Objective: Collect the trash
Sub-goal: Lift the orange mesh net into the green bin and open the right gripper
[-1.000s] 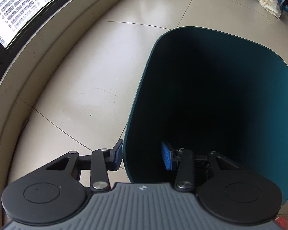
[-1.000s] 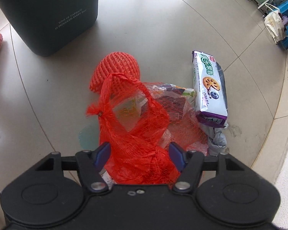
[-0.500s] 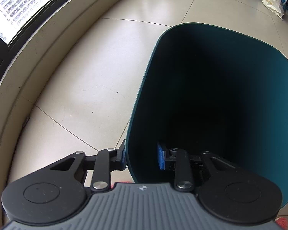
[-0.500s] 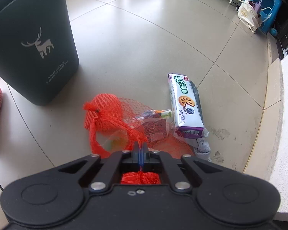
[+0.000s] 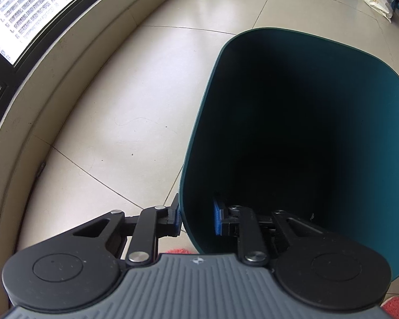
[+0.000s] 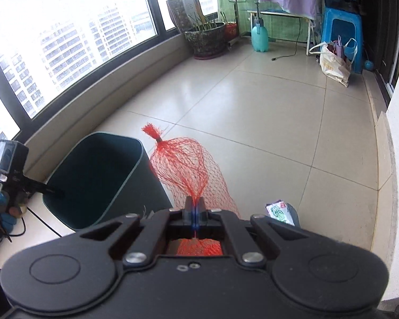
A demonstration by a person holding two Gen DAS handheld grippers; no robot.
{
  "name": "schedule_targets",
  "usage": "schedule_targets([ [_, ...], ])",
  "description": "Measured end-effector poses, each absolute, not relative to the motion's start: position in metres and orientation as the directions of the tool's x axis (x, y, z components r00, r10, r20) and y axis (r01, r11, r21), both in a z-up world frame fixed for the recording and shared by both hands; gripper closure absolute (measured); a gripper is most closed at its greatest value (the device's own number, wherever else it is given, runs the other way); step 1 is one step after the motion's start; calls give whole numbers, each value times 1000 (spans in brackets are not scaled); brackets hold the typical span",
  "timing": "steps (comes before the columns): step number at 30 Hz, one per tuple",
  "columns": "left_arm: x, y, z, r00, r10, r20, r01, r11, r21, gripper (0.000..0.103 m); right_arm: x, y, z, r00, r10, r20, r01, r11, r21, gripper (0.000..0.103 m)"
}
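Observation:
My left gripper straddles the near wall of the dark teal trash bin, one blue pad outside and one inside; the outer pad touches the wall, the inner one stands just off it. The bin's inside looks dark and bare. My right gripper is shut on a red mesh net bag and holds it lifted, just right of the same bin. A green-and-white biscuit packet lies on the floor below right, partly hidden by the gripper. The left gripper shows at the bin's left rim.
Beige tiled floor, a curved window ledge on the left. At the far end stand a potted plant, a teal spray bottle, a blue stool and a white bag. A red fuzzy item lies beside the bin.
My right gripper closed on the red net bag and lifted it off the floor toward the bin. My left gripper narrowed around the bin's wall.

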State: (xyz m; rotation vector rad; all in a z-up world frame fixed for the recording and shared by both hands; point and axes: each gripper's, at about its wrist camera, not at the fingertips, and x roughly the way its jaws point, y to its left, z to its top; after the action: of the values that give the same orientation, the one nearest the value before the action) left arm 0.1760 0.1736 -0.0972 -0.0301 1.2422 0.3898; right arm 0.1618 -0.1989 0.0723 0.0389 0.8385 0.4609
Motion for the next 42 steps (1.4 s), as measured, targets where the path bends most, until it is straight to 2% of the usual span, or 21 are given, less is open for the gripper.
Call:
schedule_targets([
  [8, 179, 170, -95, 270, 258, -928, -294, 940, 176, 81, 181, -137, 139, 591, 559, -582, -507, 818, 271, 103],
  [16, 178, 172, -98, 277, 233, -932, -293, 944, 149, 81, 205, -62, 126, 540, 633, -555, -576, 759, 304, 103],
  [22, 175, 172, -96, 280, 212, -936, -291, 948, 128, 81, 222, -19, 61, 466, 615, -636, -546, 765, 340, 103],
  [30, 177, 183, -98, 276, 192, -942, -283, 953, 111, 81, 221, 6, -25, 385, 512, -768, -483, 821, 306, 103],
  [38, 179, 181, -94, 251, 158, -955, -251, 963, 94, 81, 211, 7, -57, 325, 431, -842, -479, 842, 246, 103],
  [42, 180, 179, -93, 218, 133, -967, -216, 973, 85, 81, 202, 6, -66, 303, 372, -877, -491, 850, 191, 99],
])
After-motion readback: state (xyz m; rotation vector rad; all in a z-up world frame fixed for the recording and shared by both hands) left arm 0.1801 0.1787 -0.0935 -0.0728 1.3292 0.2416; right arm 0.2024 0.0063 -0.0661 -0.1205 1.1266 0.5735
